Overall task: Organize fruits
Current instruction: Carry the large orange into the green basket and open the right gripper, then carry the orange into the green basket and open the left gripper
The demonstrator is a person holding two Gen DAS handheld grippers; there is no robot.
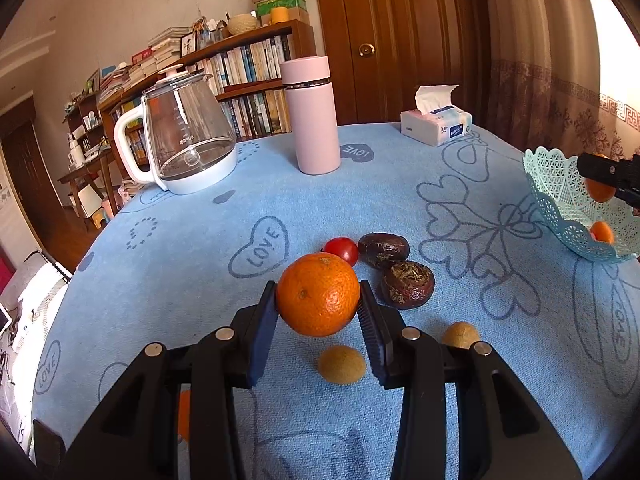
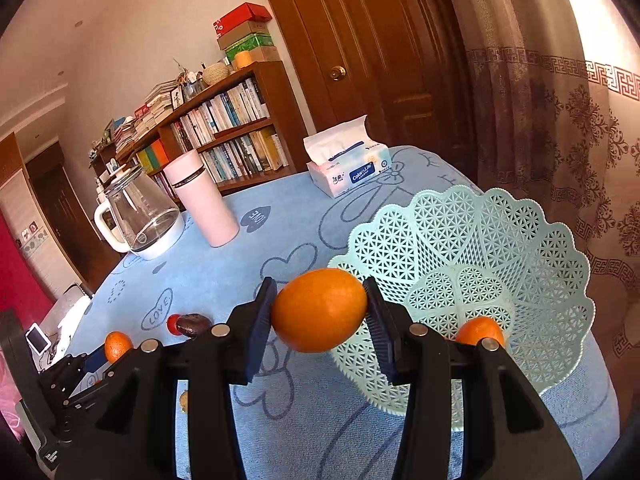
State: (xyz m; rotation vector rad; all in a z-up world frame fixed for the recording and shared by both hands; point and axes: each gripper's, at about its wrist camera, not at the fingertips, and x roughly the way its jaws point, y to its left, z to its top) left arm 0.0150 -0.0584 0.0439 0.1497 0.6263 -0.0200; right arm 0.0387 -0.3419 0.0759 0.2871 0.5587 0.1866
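My left gripper (image 1: 319,300) is shut on an orange (image 1: 318,294) and holds it just above the blue tablecloth. Behind it lie a small red tomato (image 1: 342,250) and two dark passion fruits (image 1: 383,250) (image 1: 407,285). Two brown kiwis (image 1: 342,364) (image 1: 460,335) lie under the fingers. My right gripper (image 2: 319,312) is shut on another orange (image 2: 319,310), held at the near left rim of the light green lattice basket (image 2: 520,248). One orange (image 2: 480,330) lies inside the basket. The basket also shows in the left wrist view (image 1: 560,184).
A glass kettle (image 1: 184,140), a pink flask (image 1: 314,116) and a tissue pack (image 1: 436,126) stand at the table's far side. A bookshelf and a wooden door are behind. Another orange piece (image 1: 184,412) lies near the table's front left edge.
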